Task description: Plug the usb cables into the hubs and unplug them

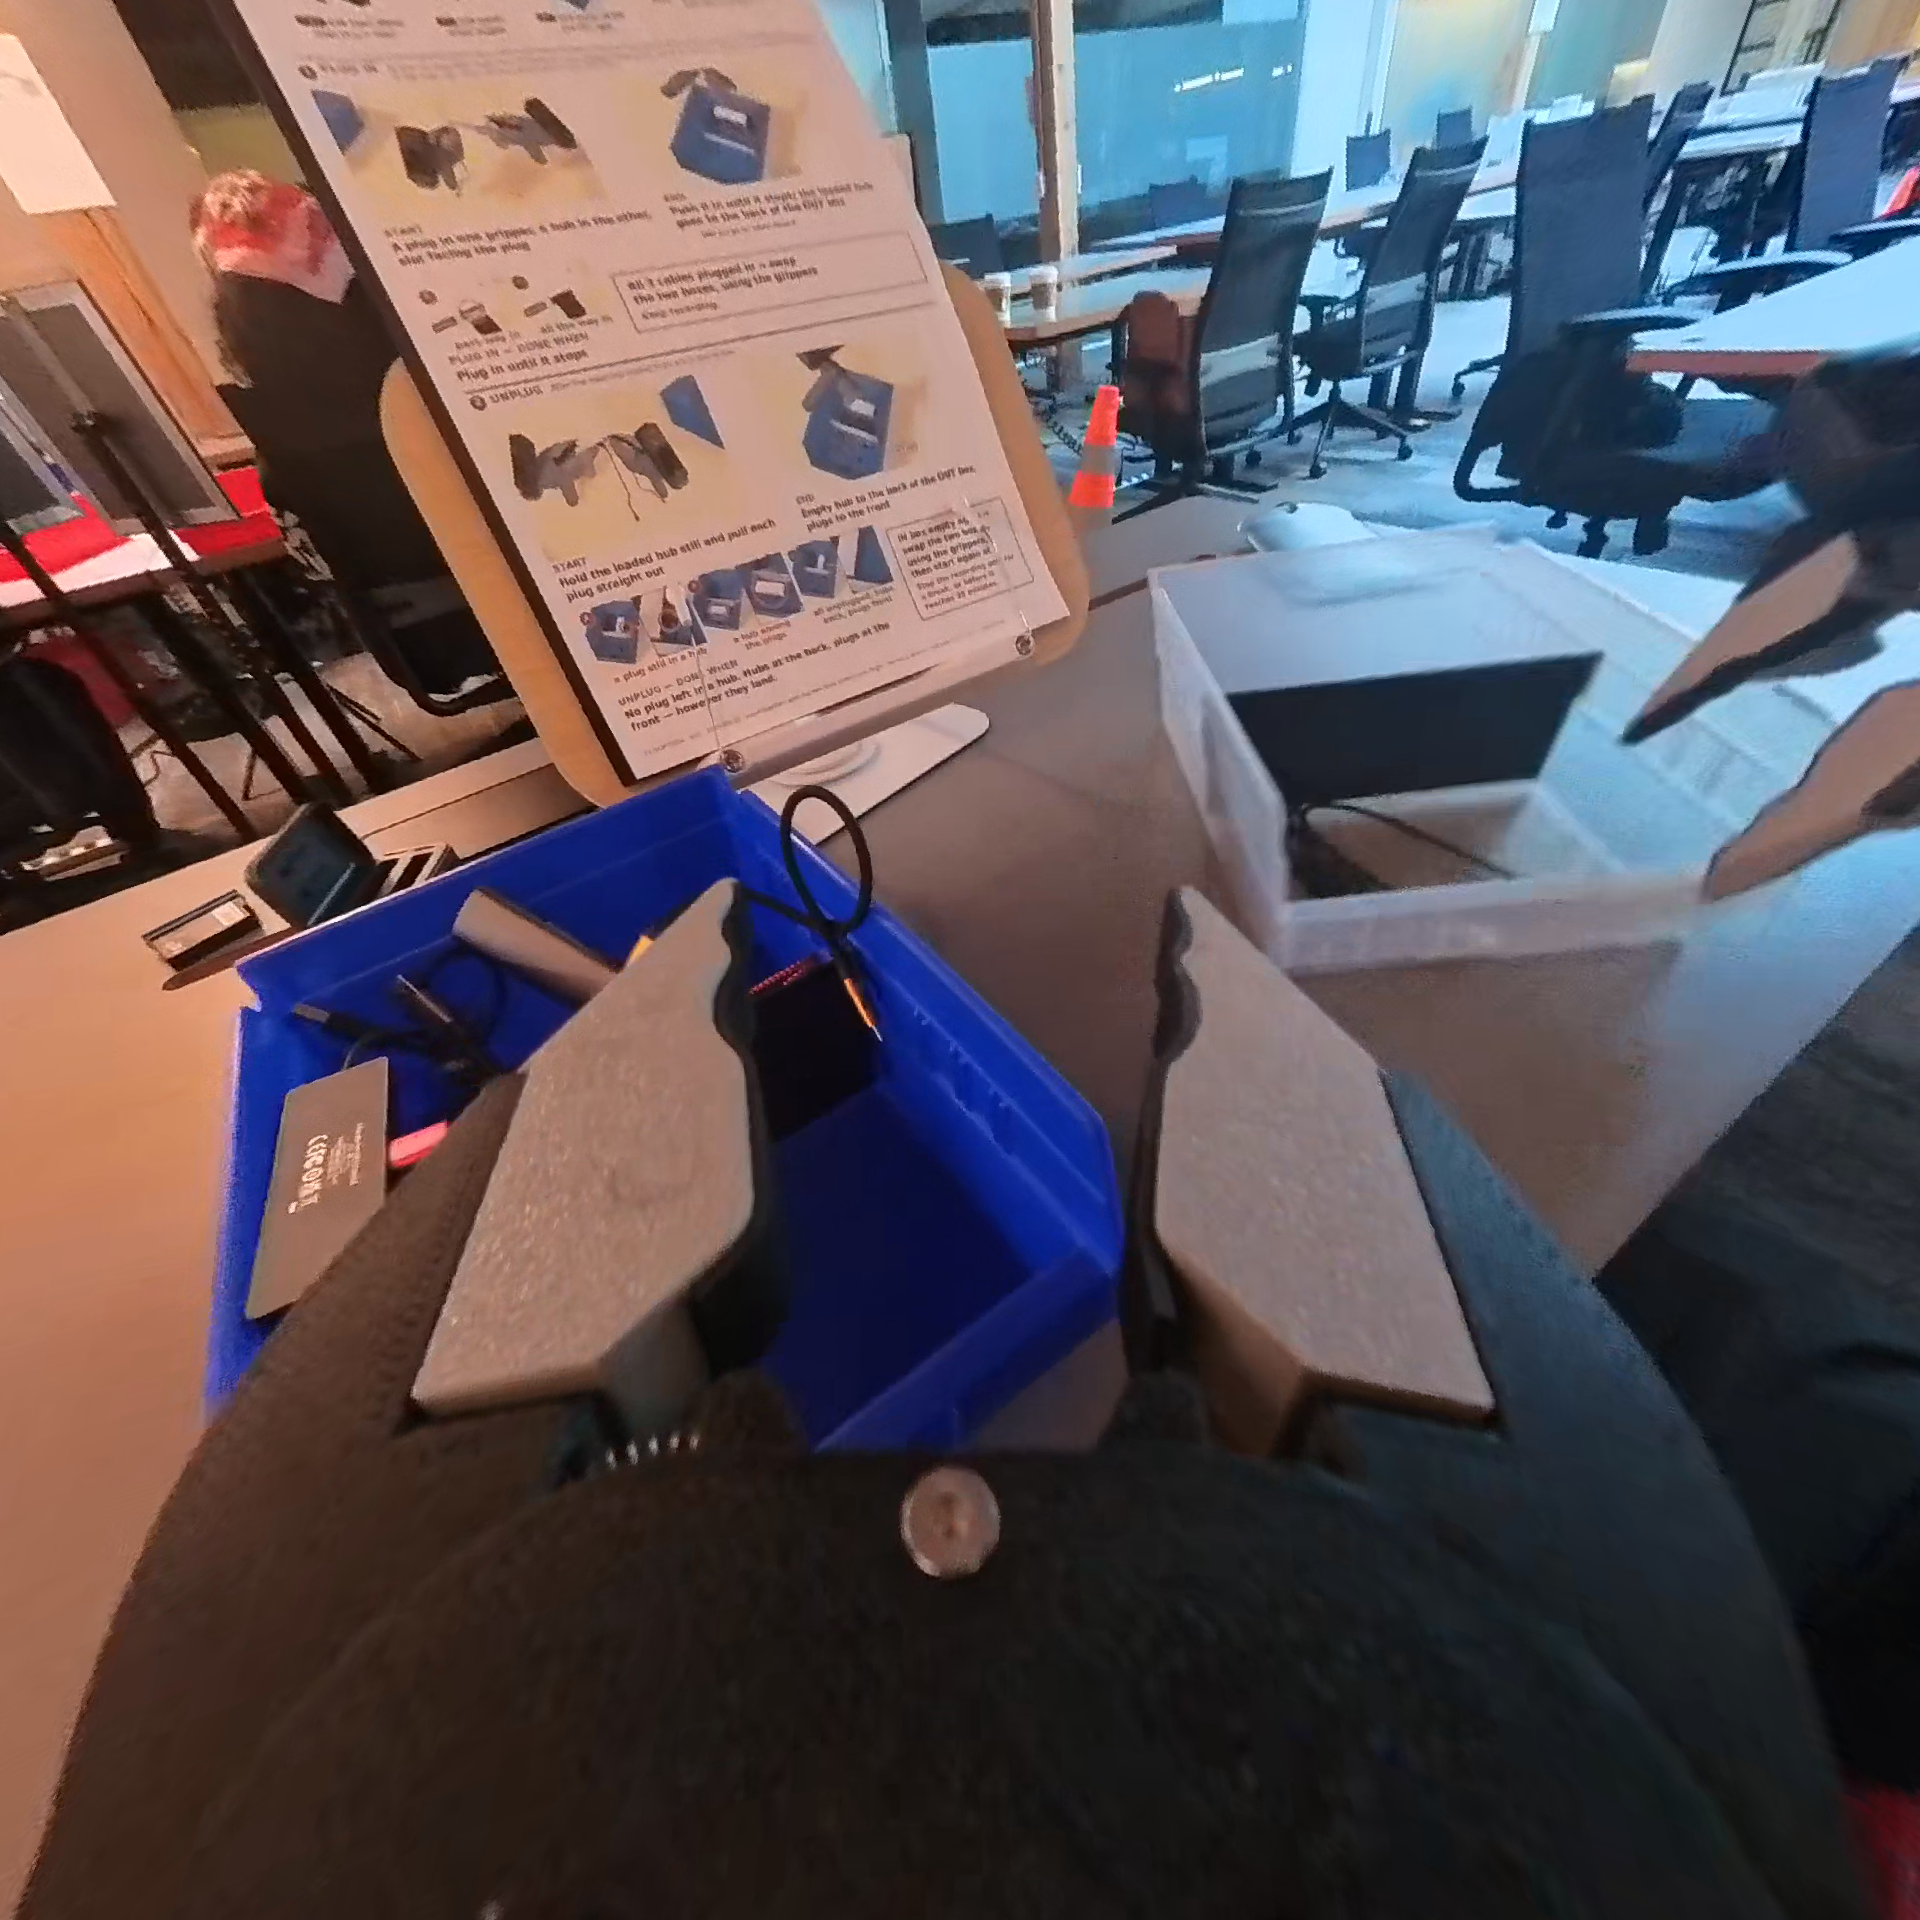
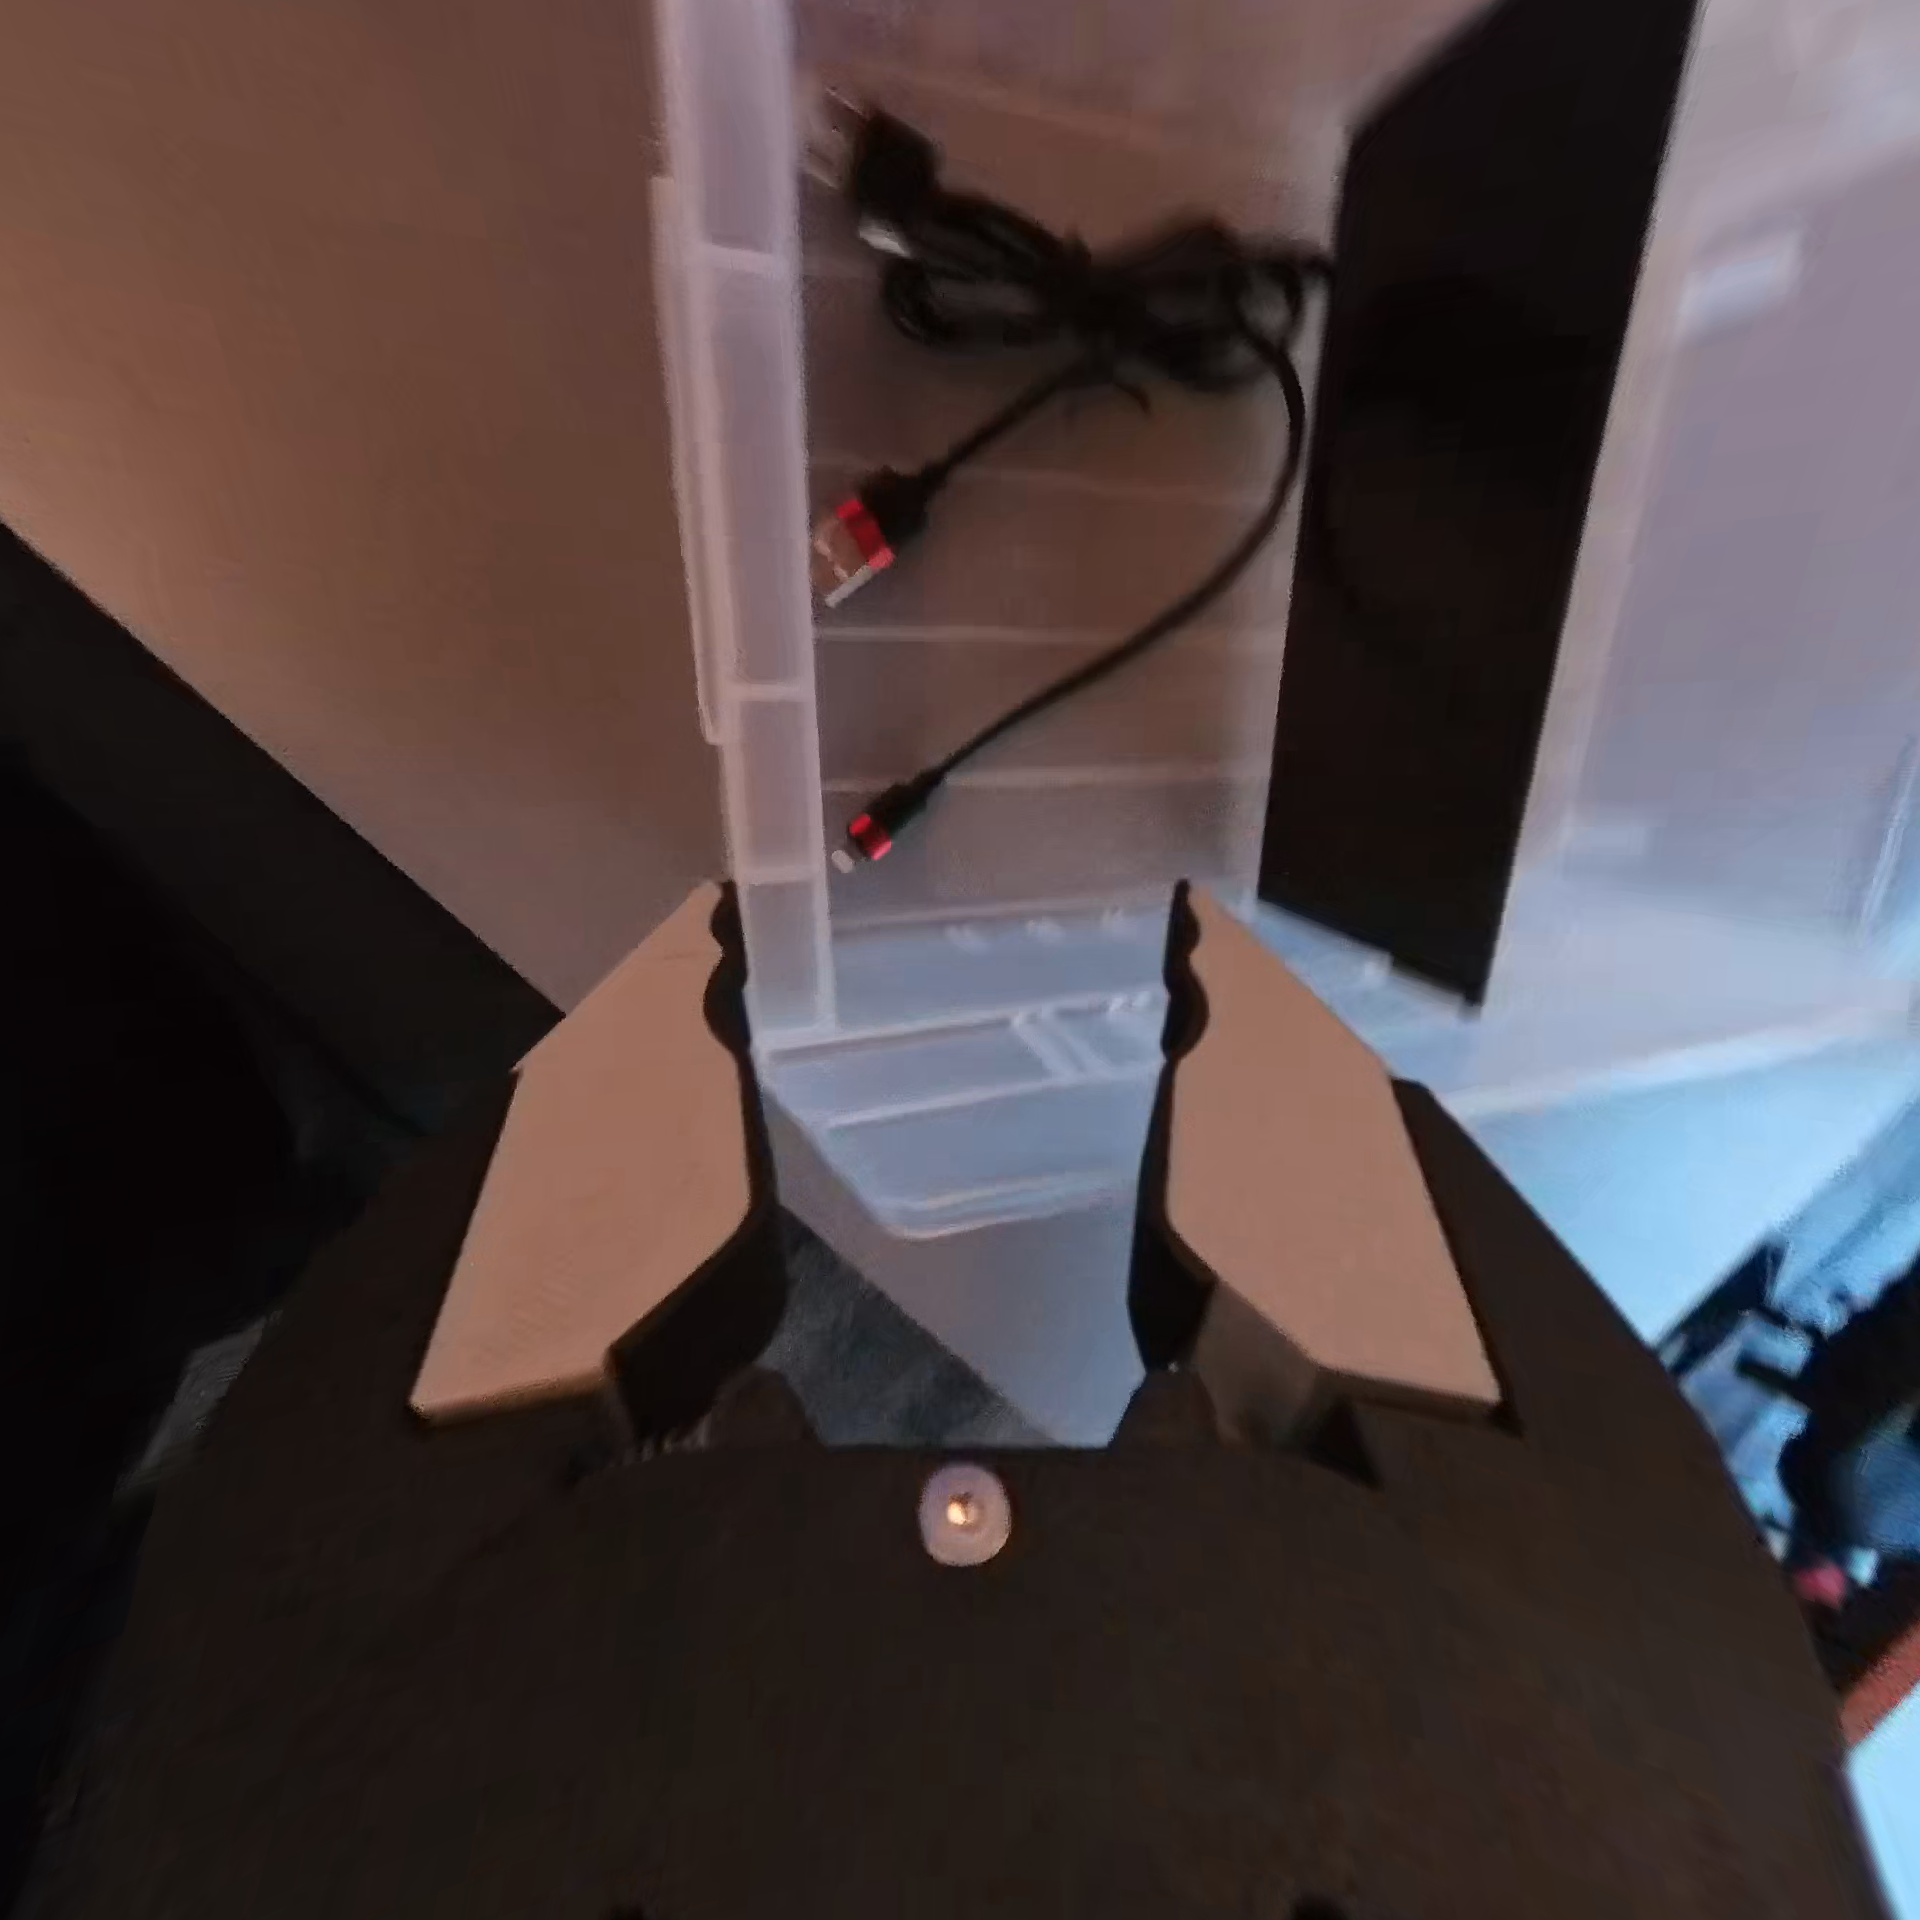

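Both grippers gape, holding nothing — left gripper (image 1: 951, 935) over the blue bin (image 1: 1039, 1132) of hubs (image 1: 322, 1184), right gripper (image 2: 951, 925) above the clear box (image 2: 769, 790) — black usb cable (image 2: 1081, 665) inside.

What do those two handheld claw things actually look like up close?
Each is a rough-textured black body with a round silver screw near the middle. The left gripper and right gripper both end in two flat, grey, wedge-shaped fingers with black, wavy-edged inner pads. No cables or sleeves show.
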{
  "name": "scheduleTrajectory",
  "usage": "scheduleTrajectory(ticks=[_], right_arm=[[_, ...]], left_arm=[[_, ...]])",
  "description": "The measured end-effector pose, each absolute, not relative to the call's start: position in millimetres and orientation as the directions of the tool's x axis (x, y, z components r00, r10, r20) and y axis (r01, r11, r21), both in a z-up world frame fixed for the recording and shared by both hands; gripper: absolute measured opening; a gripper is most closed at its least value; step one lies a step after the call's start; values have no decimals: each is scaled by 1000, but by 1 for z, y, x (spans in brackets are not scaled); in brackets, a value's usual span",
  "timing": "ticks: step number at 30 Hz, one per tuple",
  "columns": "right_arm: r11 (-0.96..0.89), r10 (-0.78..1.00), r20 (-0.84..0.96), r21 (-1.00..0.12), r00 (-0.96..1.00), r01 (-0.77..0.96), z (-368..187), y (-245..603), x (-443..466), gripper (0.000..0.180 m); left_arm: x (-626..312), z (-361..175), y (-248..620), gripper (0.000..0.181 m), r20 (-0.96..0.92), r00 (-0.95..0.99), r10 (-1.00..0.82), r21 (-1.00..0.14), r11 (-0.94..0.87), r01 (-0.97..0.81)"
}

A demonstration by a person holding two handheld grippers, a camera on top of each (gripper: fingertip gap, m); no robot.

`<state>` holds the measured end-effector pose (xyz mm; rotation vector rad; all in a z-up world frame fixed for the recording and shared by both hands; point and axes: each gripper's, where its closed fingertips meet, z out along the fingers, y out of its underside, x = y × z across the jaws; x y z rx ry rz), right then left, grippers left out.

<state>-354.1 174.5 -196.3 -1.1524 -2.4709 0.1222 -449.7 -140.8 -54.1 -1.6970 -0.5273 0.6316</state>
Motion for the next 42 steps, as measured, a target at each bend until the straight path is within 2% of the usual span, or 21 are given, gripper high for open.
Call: scheduleTrajectory(ticks=[2,3,5,6,12,13,15,17,19,20,22,26,28,30,36,37,39,40,42], right_arm=[[544,814,377,-230,-441,807,-193,233,-345,73],[486,840,398,-249,-369,838,-190,257,-343,75],[369,884,400,-283,-241,885,-184,289,-337,61],[338,896,392,-301,-208,892,-181,297,-334,61],[371,919,314,-495,-237,786,-153,261,-354,64],[378,915,338,-522,-221,765,-146,257,-362,44],[377,919,332,-583,-213,720,-138,243,-378,39],[351,936,217,-622,-276,700,-139,218,-384,62],[337,940,196,-656,-280,675,-134,211,-391,61],[337,940,196,-663,-279,669,-132,210,-393,61],[340,939,205,-672,-277,658,-130,211,-393,64],[313,949,199,-685,-245,658,-128,218,-395,64],[297,954,192,-688,-229,662,-129,222,-399,63],[267,964,189,-691,-189,671,-132,228,-404,62],[237,970,194,-642,-145,729,-151,237,-412,61],[225,973,186,-613,-139,757,-159,239,-410,53],[214,977,91,-519,-195,828,-181,229,-397,24],[223,971,27,-476,-239,851,-190,218,-390,21],[263,956,5,-455,-293,851,-193,205,-384,51]], left_arm=[[-450,-57,-138,76,-121,756,643,-977,-212,24],[-450,-58,-137,76,-116,759,640,-977,-211,29],[-450,-61,-133,77,-110,764,635,-976,-215,38],[-451,-64,-132,77,-112,764,635,-974,-224,43],[-459,-103,-115,84,-97,770,631,-941,-309,134],[-462,-113,-112,85,-96,769,633,-930,-331,157],[-470,-139,-108,87,-117,762,637,-895,-400,197],[-478,-164,-109,86,-161,748,644,-851,-475,226],[-483,-176,-108,78,-182,760,624,-836,-505,214],[-476,-176,-101,44,-131,804,581,-852,-481,209],[-484,-178,-116,32,-162,778,608,-827,-513,229],[-518,-172,-194,4,-407,583,703,-728,-635,258],[-527,-171,-221,3,-286,572,769,-781,-533,326],[-533,-173,-247,4,-206,553,807,-795,-468,387],[-536,-175,-278,3,-199,480,854,-780,-435,450],[-533,-175,-275,4,-223,485,846,-768,-459,447],[-524,-170,-258,9,-233,544,806,-762,-499,413],[-517,-164,-244,19,-198,587,785,-782,-487,388],[-507,-153,-227,29,-145,636,758,-807,-462,367]])
